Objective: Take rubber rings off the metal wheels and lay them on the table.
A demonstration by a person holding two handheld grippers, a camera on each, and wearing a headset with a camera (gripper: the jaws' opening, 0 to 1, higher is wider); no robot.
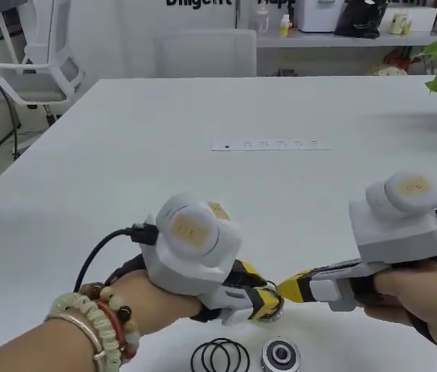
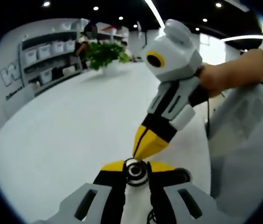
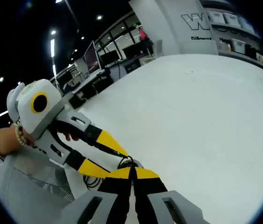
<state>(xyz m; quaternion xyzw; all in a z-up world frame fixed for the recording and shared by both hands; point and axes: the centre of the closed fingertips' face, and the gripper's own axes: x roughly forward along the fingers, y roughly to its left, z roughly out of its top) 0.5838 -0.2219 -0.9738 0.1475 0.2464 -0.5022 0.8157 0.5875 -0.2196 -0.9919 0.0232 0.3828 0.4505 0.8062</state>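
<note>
Above white table [image 1: 203,116], left tongs [image 1: 268,304] grip metal wheel [image 2: 136,171], right tongs [image 3: 132,171] pinch its ring [image 3: 123,163].

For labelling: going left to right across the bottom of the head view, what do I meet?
Beaded bracelets → loose rubber rings → metal wheel → right hand.

We make out "Diligent" on the wall [image 1: 203,12] behind the table [image 1: 203,116], w/ a big "W" above it. Paper strip [image 1: 270,144] mid-table: print too small to read.
</note>
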